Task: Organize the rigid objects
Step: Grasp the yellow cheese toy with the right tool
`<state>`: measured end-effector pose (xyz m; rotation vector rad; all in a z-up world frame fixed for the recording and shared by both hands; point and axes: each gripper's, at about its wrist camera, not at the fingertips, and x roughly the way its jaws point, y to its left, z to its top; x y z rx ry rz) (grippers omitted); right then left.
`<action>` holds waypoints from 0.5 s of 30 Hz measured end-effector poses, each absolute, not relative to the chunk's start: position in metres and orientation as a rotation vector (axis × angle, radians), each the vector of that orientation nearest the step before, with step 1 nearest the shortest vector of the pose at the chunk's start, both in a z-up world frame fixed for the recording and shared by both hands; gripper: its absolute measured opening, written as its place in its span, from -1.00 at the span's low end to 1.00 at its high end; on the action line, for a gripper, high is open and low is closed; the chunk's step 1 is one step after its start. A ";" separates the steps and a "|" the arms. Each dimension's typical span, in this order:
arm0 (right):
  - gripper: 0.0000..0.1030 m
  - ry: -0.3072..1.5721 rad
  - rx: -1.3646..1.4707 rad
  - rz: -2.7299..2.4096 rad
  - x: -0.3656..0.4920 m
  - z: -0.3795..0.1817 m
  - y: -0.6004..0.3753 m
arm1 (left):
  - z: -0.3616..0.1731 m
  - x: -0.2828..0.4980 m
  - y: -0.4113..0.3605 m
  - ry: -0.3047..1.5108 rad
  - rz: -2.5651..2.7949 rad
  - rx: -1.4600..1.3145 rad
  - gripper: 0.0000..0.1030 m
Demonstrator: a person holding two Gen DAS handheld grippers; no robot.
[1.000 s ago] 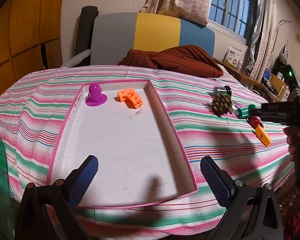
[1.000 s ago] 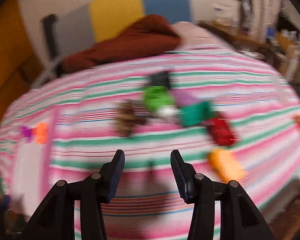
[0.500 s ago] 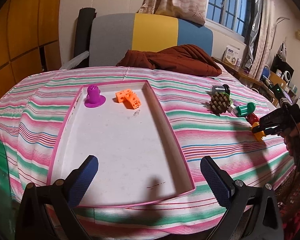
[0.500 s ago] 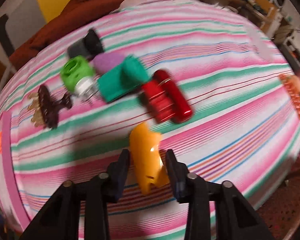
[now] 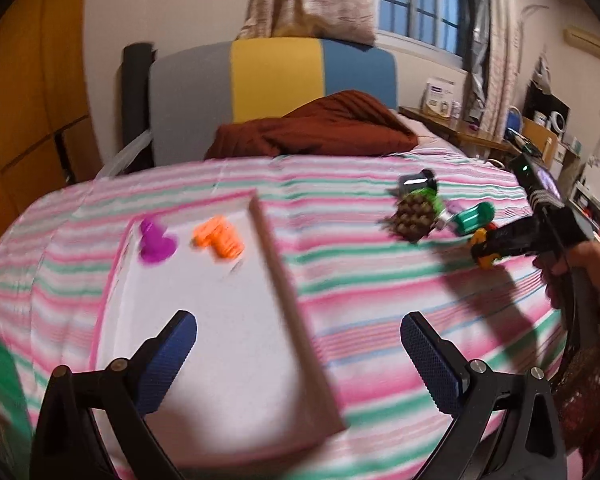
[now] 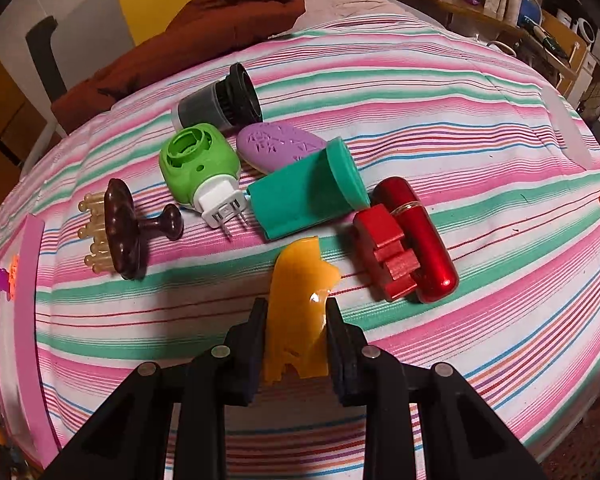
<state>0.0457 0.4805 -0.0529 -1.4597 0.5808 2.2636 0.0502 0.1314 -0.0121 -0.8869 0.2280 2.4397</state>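
My right gripper (image 6: 296, 312) is shut on an orange plastic piece (image 6: 300, 304) at the striped bedcover, at the near edge of a cluster of objects. It also shows in the left wrist view (image 5: 485, 253) at the right. My left gripper (image 5: 298, 344) is open and empty above the near end of a pink-rimmed white tray (image 5: 236, 344). The tray holds a purple toy (image 5: 156, 242) and an orange block piece (image 5: 219, 238) at its far end.
The cluster holds a brown knobbed massager (image 6: 120, 232), a green plug-in device (image 6: 198, 168), a teal cup (image 6: 312, 194), a purple oval (image 6: 278, 146), a black-and-grey cylinder (image 6: 220, 100), a red block (image 6: 386, 254) and a red tube (image 6: 418, 240). A brown blanket (image 6: 204, 28) lies behind.
My right gripper came down over the orange piece and closed on it. My left gripper's view has shifted, so the tray now sits further left.
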 end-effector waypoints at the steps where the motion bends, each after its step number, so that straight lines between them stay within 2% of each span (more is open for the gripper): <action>1: -0.49 0.591 -1.457 2.263 0.046 -0.052 0.482 | -0.009 0.045 0.144 0.239 2.425 -0.879 0.99; 9: -0.49 0.626 -1.456 2.264 0.063 -0.055 0.483 | -0.002 -0.003 0.266 0.424 2.371 -0.871 0.99; 15: -0.49 0.716 -1.444 2.263 0.071 -0.057 0.497 | -0.021 -0.032 0.352 0.623 2.319 -0.901 0.99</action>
